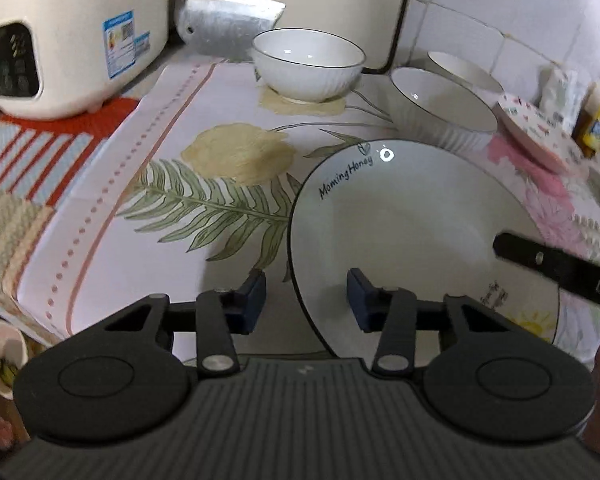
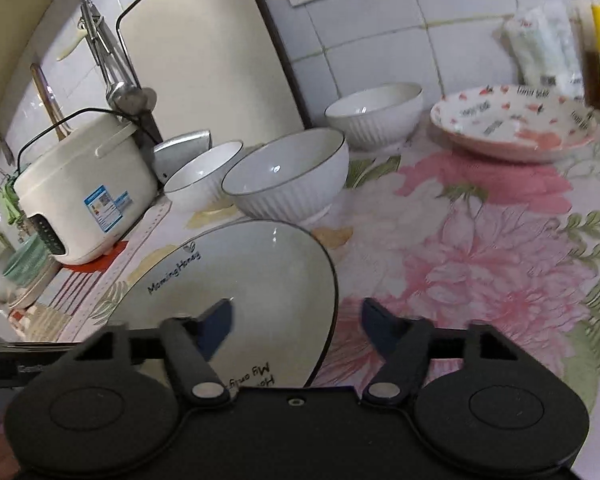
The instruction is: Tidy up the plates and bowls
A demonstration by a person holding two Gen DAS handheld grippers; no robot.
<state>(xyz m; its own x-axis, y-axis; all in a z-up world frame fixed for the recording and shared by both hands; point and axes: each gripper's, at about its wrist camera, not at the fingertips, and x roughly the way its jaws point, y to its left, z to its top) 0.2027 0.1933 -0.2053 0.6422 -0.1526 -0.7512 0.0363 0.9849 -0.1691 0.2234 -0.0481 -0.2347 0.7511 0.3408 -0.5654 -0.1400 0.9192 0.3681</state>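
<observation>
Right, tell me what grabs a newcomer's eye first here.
The big white plate lettered "Morning Honey" lies nearest, on the floral tablecloth, both open grippers over its edges. Behind it stand three white ribbed bowls, a cream rice cooker far left, a pink-patterned dish far right.

A white plate [image 1: 412,232] with a thin dark rim, lettered "Morning Honey," lies flat on the floral cloth. Behind it stand three white ribbed bowls [image 2: 290,172], upright and apparently empty, beside a shallow pink-patterned dish [image 2: 512,122] near the wall.
</observation>
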